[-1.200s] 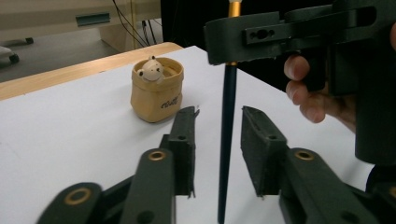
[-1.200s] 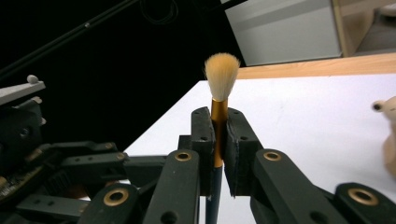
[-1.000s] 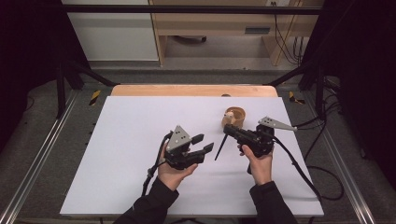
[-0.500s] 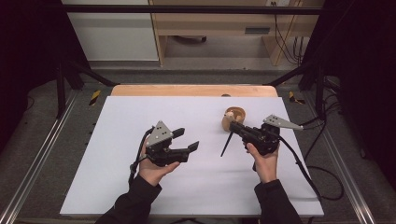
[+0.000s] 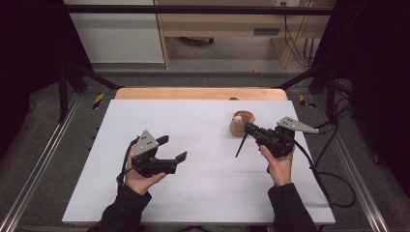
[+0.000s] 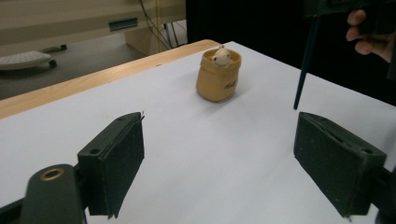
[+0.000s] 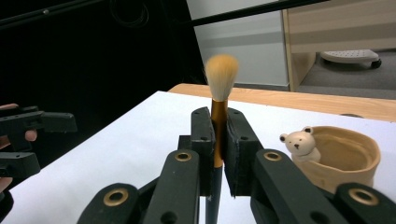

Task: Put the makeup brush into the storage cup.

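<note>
the white table [image 5: 203, 193] carries very little: one small tan pot [image 5: 239, 126] with a bear figure [image 7: 299, 141] on its rim, standing toward the far right part of the white surface, and one brush [image 7: 219, 93] held above the table just beside that pot. there are two grippers, one in each of the person's hands. the right gripper [image 7: 217, 140] is clamped tight on the brush at the orange band below the bristles, so the pale bristle tuft stands above the jaws and the dark handle hangs below them, its tip slanting toward the table. the left gripper [image 5: 171, 150] holds nothing; its jaws have just been opening and now stand wide, well apart from the pot and the brush. the main risk, as i judge it, lies in dropping the brush into the pot: the pot is small and looks light, so a handle tip that meets the rim or the bear instead of the opening could tip it or push it along the smooth surface. the grip sits near the bristle end, so the long handle may swing as the hand turns. the free gripper is too far off to steady the pot.
</note>
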Demonstrator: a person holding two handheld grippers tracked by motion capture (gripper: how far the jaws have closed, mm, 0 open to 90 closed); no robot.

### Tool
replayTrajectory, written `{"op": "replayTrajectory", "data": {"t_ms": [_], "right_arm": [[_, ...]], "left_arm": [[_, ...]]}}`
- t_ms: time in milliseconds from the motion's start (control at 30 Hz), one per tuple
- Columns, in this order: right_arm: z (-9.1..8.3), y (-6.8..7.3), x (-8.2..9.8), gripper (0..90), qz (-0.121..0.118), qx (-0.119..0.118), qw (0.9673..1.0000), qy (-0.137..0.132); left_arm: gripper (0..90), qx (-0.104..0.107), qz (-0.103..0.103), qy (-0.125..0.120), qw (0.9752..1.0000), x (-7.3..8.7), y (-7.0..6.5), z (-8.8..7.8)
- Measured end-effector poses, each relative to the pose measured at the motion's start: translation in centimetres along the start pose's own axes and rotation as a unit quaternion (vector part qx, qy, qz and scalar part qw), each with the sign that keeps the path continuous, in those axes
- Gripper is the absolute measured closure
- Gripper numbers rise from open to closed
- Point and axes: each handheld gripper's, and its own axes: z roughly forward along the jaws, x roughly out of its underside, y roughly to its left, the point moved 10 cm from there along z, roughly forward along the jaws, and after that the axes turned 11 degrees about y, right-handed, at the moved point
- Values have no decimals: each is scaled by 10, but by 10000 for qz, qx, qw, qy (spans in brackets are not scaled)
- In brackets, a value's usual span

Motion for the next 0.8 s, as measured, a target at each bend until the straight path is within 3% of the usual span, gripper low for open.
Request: {"op": "replayTrajectory", "data": {"t_ms": [400, 800], "right_arm": [[0, -13, -5, 834, -87, 198, 9998, 1], [2, -28, -14, 833, -149, 470, 9987, -92]], "left_arm": [[134, -340, -250, 32, 9991, 29, 33, -17], [112, -632, -351, 75, 9974, 56, 60, -35]]}}
